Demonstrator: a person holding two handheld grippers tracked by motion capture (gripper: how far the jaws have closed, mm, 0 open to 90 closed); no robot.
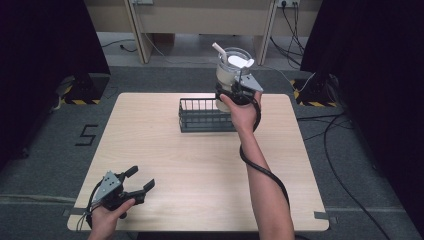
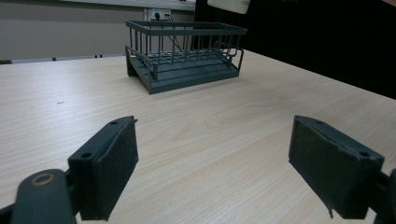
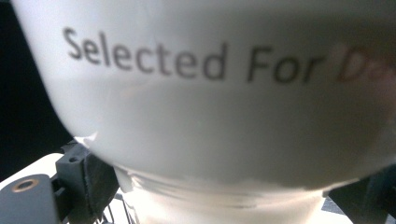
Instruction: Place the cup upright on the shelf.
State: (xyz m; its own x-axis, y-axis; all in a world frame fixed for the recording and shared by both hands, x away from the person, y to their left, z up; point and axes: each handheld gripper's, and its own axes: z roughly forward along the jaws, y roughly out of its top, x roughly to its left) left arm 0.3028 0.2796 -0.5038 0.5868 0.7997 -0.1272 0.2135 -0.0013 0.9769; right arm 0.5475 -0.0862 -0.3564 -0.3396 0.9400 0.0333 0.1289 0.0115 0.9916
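Left gripper (image 1: 134, 186) jaws apart, idle | right gripper (image 1: 235, 92) jaws clamp cup (image 1: 231, 70) above rack (image 1: 202, 116)

— The cup (image 3: 224, 93) sits so close to the right gripper's camera that its print blurs; the last word runs off the edge.

— And the cup's bottom?

— Hidden behind the hand (image 1: 243, 114) from above.
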